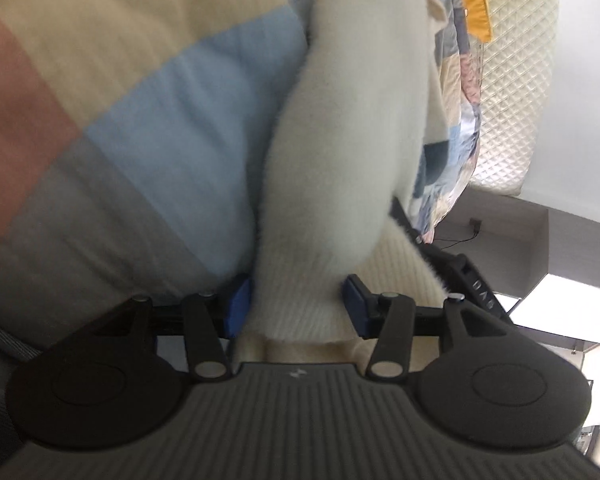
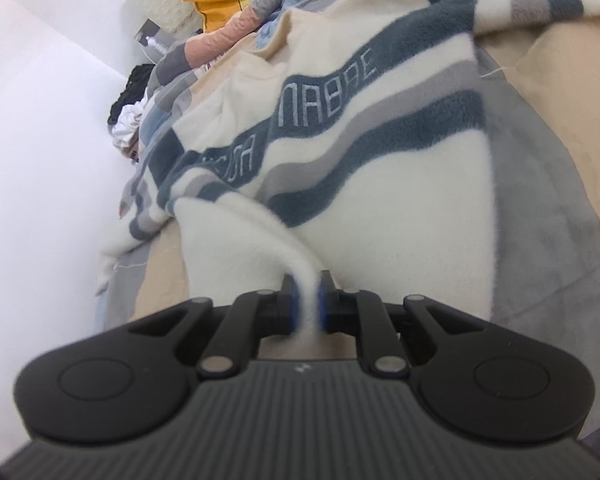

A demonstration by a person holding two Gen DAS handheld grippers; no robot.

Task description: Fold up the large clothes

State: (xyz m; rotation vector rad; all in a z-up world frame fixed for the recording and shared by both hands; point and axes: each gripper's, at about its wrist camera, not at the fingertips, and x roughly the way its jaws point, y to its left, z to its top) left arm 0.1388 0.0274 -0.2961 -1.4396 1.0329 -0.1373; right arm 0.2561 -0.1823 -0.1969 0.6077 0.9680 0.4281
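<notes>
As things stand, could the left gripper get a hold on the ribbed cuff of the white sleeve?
Probably yes: the ribbed cuff already lies between the left gripper's blue pads, nothing blocking; on the right-hand side a gap shows, so closing should catch it.

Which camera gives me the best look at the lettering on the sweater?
The right wrist view: the lettering runs along a dark stripe of the sweater spread on the bed. The left wrist view shows only a plain white sleeve and ribbed cuff, no lettering.

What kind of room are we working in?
Likely a bedroom: a patchwork quilt under the sweater, a yellow pillow, and a quilted headboard.
</notes>
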